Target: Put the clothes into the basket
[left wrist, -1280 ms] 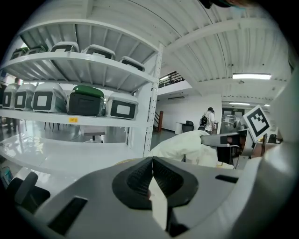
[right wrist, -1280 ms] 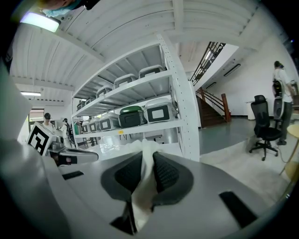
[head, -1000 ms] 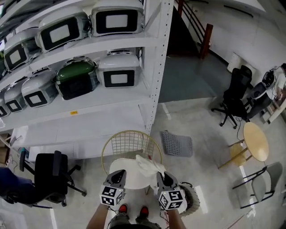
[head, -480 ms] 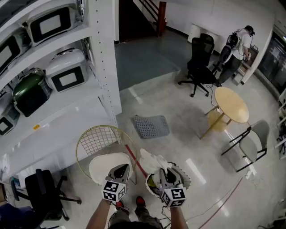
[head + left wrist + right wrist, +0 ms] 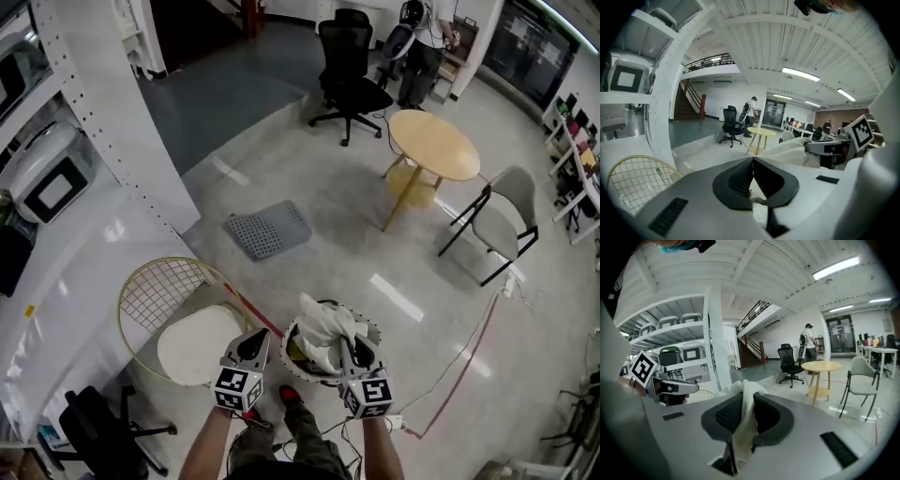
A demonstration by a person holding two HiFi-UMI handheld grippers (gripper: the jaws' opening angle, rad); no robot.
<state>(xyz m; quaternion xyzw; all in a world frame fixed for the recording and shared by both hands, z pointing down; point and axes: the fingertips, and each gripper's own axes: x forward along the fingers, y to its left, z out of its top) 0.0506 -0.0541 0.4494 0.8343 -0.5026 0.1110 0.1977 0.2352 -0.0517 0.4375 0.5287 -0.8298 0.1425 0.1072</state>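
My right gripper (image 5: 347, 345) (image 5: 746, 397) is shut on a white cloth (image 5: 323, 322) (image 5: 743, 427). The cloth is pinched between the dark pads and bunches up beyond the fingertips. It hangs over a round white basket (image 5: 292, 339) on the floor, which holds more white cloth and something yellow-green. My left gripper (image 5: 255, 339) (image 5: 752, 160) is beside it on the left, over the floor between the basket and a wire chair. Its jaws meet at the tip with nothing between them. The held cloth (image 5: 797, 150) also shows at the right of the left gripper view.
A gold wire chair with a round white seat (image 5: 192, 342) stands left of the basket. A grey mat (image 5: 267, 230) lies further out, with a round wooden table (image 5: 433, 145), a grey chair (image 5: 497, 220) and a black office chair (image 5: 347, 80) beyond. White shelving (image 5: 84, 141) fills the left. A red cable (image 5: 459, 370) runs at the right.
Both grippers have swung right, away from the shelves. The right one has carried the white cloth from above the chair's white seat to above the basket. The jaws look unchanged.
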